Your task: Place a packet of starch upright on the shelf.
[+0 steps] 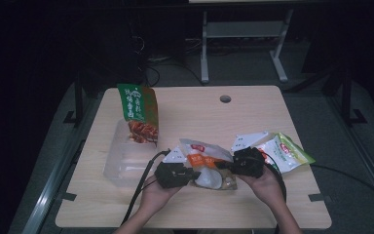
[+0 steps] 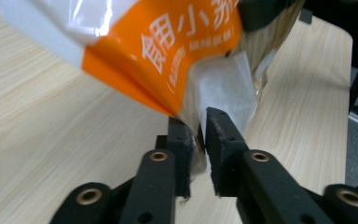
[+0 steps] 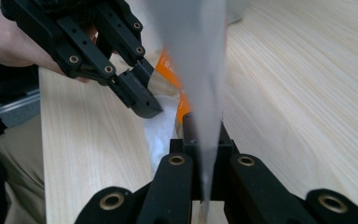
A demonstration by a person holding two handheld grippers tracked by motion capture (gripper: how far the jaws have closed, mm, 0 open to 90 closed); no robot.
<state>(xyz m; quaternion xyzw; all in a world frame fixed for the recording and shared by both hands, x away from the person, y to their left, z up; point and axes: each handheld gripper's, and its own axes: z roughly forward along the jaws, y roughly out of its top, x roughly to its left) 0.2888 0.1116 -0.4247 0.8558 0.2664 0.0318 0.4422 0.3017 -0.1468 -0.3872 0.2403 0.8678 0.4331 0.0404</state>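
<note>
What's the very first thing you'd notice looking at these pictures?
The orange and white snack bag near the table's front edge, pinched from both sides by the left gripper and right gripper. Next, the tall green packet standing in a clear tray at the left.

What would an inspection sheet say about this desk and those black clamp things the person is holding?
Surface: light wooden table, with a round hole near the far edge.
Job's things: orange-and-white snack bag, held between both grippers.
Clutter: green-and-red bag standing in a clear plastic tray; light green bag lying at the right.
Grippers: left gripper shut on the bag's edge; right gripper shut on its other end.
Cables: black cable trailing from the left gripper.
Surroundings: dark room; grey metal frame behind the table.
</note>
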